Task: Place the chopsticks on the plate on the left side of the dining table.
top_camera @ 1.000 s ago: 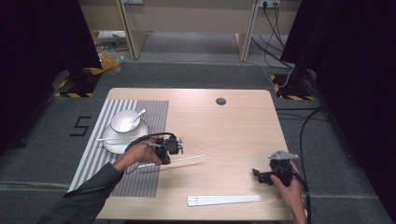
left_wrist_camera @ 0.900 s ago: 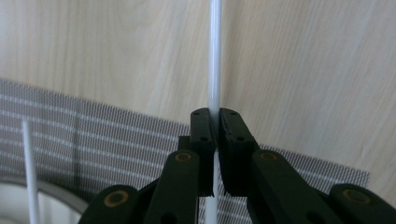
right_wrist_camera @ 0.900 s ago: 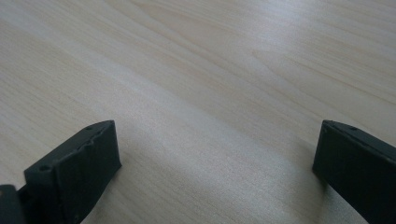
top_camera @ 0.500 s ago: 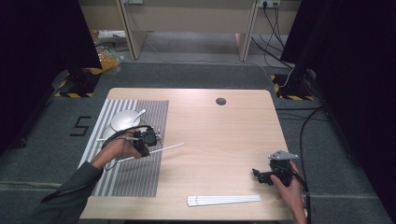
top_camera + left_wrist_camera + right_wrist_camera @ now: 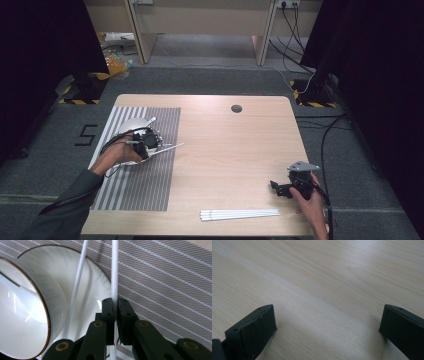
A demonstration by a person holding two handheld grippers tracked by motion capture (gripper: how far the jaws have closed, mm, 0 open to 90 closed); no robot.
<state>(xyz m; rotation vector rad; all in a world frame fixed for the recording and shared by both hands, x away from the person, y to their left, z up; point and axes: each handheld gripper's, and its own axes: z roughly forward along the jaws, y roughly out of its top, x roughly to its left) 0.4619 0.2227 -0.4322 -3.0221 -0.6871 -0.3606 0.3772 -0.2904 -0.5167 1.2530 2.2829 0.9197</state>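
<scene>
Left gripper point(image 5: 146, 145): clenched on a white chopstick point(image 5: 114, 277), the jaws pressed flat against its shaft; the hold sits near one end, so most of the rod juts forward, away from the hand
White chopstick, high view point(image 5: 167, 148): runs from the left gripper out over the striped placemat point(image 5: 150, 185), tilted a little up; judged to be on its way to lie beside its partner
Second chopstick point(image 5: 78, 282): just left of the held one in the left gripper view, leaning across the plate point(image 5: 87, 282); untouched by the jaws
Bowl point(image 5: 22, 310): left of the left gripper's jaws, standing on the plate; brown rim, a spoon handle point(image 5: 150, 120) rising from it in the high view
Plate and bowl together: a place setting on the placemat, which explains why the sticks are brought here
Right gripper point(image 5: 327, 322): released, jaws wide apart with bare wood between them; it rests low on the tabletop point(image 5: 235, 150), well apart from the left gripper, apparently waiting its turn
Right gripper, high view point(image 5: 285, 187): held in the person's right hand near the near right corner
Spare chopsticks point(image 5: 240, 214): a white bundle lying flat just below and to the left of the right gripper, parallel to the near edge, within easy reach for the next pick
Risk: a thin round rod pinched near its end may swivel in the jaws
</scene>
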